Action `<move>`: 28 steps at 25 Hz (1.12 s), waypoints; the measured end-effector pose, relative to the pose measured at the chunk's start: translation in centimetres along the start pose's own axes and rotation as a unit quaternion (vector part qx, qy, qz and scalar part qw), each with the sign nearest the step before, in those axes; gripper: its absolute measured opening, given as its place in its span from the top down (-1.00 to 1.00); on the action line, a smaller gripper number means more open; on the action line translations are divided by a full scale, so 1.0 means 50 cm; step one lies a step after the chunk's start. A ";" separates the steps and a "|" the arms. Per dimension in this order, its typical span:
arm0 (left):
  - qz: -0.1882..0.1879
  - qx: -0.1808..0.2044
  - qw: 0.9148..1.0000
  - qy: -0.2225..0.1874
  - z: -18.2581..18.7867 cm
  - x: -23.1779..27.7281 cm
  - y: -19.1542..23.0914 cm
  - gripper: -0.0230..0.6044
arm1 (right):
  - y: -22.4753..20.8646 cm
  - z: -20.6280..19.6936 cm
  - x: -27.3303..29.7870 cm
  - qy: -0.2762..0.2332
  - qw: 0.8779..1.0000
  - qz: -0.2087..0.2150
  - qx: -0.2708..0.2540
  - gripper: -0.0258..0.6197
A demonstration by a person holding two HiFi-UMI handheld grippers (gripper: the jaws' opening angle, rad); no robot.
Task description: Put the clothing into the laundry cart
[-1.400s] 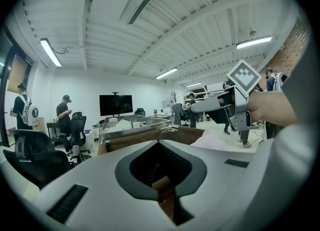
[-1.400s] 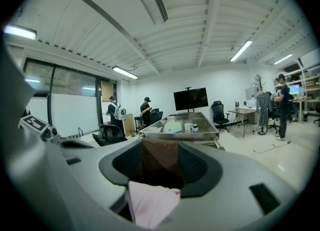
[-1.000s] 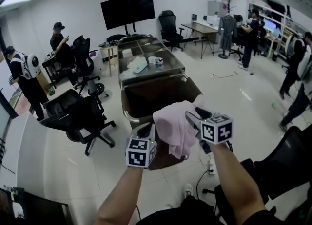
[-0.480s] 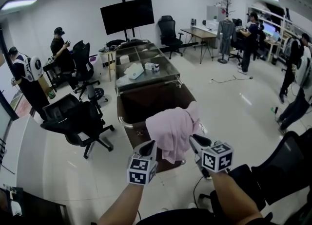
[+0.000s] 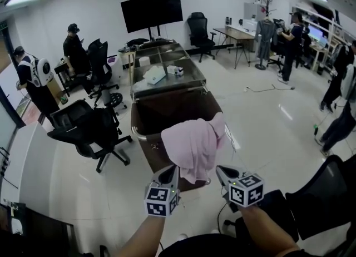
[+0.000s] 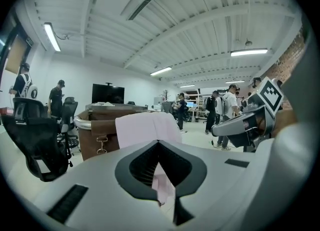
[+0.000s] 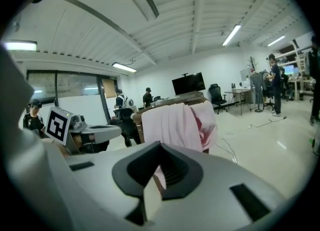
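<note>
A pale pink garment [image 5: 192, 144] hangs draped over the near rim of the brown laundry cart [image 5: 146, 136], part inside, part down the front. My left gripper [image 5: 169, 169] sits just below and left of the cloth's hanging edge, jaws together, nothing held. My right gripper [image 5: 222, 169] is below and right of it; its jaws have just been closing with nothing between them, and they are shut. From the left gripper view, the garment [image 6: 145, 127] lies ahead on the cart [image 6: 95, 135]. The right gripper view shows the garment [image 7: 175, 125] ahead too.
A metal-topped table [image 5: 167, 75] with small items stands behind the cart. Black office chairs [image 5: 92, 131] crowd the left, another chair [image 5: 322, 194] is near right. A cable [image 5: 233, 144] runs on the floor right of the cart. People stand along the walls.
Both grippers have drawn back from the garment toward me and sunk lower. The garment, held up by the right gripper before, now stays draped on the cart's rim.
</note>
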State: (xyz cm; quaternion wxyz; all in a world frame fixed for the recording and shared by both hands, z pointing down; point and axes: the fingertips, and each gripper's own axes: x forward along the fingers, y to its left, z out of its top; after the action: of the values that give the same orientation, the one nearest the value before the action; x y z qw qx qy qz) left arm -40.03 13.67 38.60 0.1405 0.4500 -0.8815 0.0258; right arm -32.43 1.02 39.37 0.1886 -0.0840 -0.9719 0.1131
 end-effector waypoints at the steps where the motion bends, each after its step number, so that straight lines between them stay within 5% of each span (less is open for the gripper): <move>1: 0.000 0.000 1.000 0.003 -0.006 -0.001 -0.006 0.93 | -0.001 -0.003 -0.002 -0.001 1.000 0.003 0.006 0.91; 28: 0.001 0.021 0.999 0.025 -0.045 -0.024 -0.011 0.93 | -0.008 -0.027 -0.014 0.003 1.000 -0.005 0.015 0.91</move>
State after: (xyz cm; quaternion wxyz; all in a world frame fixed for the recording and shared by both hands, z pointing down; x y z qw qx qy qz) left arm -38.40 14.66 40.40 0.1531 0.4510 -0.8775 0.0559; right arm -31.33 0.75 40.46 0.1933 -0.0762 -0.9700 0.1263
